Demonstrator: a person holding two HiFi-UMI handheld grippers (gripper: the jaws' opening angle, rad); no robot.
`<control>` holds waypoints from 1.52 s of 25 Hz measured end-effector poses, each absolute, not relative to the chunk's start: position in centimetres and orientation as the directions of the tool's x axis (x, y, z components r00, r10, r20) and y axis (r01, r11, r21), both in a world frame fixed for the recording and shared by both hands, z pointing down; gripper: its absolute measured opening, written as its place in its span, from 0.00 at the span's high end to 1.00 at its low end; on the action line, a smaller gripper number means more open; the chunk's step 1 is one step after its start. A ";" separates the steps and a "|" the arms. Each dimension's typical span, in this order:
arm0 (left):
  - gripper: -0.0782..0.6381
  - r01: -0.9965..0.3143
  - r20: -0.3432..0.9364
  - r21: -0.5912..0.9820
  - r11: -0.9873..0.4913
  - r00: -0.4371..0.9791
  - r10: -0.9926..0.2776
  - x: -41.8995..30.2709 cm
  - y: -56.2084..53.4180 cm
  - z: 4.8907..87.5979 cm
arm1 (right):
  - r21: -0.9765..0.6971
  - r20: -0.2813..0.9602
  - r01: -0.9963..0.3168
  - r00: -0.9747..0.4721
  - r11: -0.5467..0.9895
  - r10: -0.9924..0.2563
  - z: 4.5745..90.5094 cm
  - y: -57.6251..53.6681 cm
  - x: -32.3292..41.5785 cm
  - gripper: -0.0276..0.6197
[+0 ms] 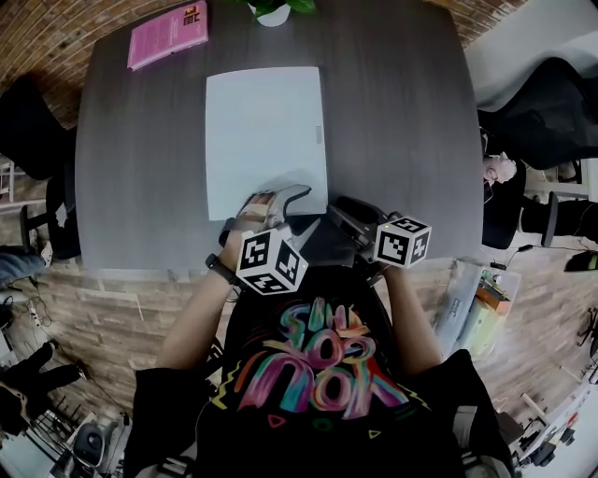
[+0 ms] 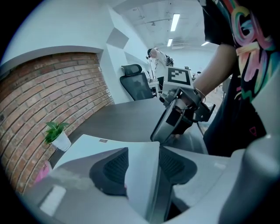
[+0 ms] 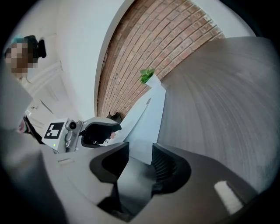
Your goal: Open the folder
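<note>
A pale, closed-looking folder (image 1: 266,140) lies on the dark table (image 1: 140,187), its near edge toward me. My left gripper (image 1: 278,200) sits at that near edge. In the left gripper view the jaws (image 2: 142,164) stand apart with the edge of the folder (image 2: 89,143) between the pads, a dark gap beside it. My right gripper (image 1: 348,217) rests just right of the near right corner. Its jaws (image 3: 141,164) are apart, and the corner of the folder (image 3: 151,113) reaches toward them with its edge slightly raised. The left gripper (image 3: 101,131) also shows there.
A pink book (image 1: 168,33) lies at the table's far left corner and a potted plant (image 1: 273,11) at the far edge. A person (image 1: 500,173) sits at the right beside black office chairs. A tray of items (image 1: 472,308) stands right of me.
</note>
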State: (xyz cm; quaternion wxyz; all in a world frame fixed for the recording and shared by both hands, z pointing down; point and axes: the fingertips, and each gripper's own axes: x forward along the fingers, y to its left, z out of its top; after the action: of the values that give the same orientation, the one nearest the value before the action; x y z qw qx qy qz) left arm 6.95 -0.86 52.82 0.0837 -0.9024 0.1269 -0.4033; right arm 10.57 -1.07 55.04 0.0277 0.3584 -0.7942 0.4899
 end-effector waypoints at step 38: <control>0.88 -0.265 0.633 -0.237 -0.935 0.687 -0.356 6.9 -2.6 49.9 | -0.699 0.421 -0.659 -0.695 0.280 -0.583 54.3 -4.6 8.8 0.78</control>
State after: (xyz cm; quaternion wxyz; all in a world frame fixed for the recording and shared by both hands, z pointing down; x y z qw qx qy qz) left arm 6.86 -2.59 49.86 0.0636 -0.9163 0.1692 -0.3572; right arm 8.80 -4.57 54.30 0.0413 0.3886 -0.7988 0.4573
